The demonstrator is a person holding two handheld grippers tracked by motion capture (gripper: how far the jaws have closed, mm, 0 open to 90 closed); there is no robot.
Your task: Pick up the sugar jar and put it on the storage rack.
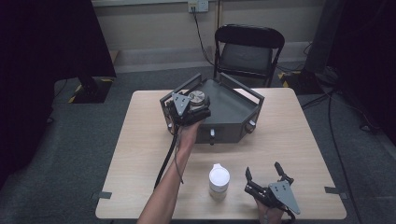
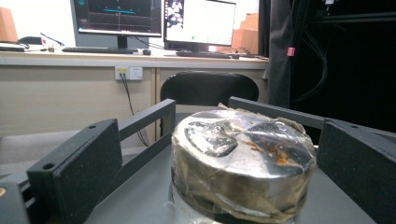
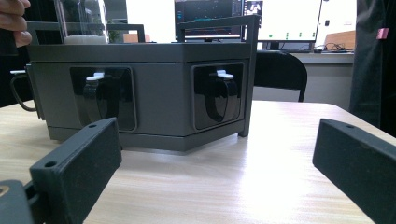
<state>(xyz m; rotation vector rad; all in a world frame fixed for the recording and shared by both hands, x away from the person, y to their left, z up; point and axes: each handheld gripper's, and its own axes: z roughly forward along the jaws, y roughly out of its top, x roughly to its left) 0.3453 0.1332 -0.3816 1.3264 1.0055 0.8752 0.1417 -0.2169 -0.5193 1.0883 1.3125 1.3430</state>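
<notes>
left claw (image 1: 194, 108) spread around my foil-wrapped jar (image 2: 240, 163); it looks heavy and slick, so i'd grip its sides.

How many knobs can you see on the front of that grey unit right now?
2. In the right gripper view, one knob sits in the left recess of the grey unit, the other knob in the right recess. Other faces may hide more.

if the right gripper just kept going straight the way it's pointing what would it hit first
Most likely the front face of the dark grey angular metal box, dead ahead between the open jaws of the right gripper. Only bare pale wooden table lies before it, though depth is hard to judge.
</notes>
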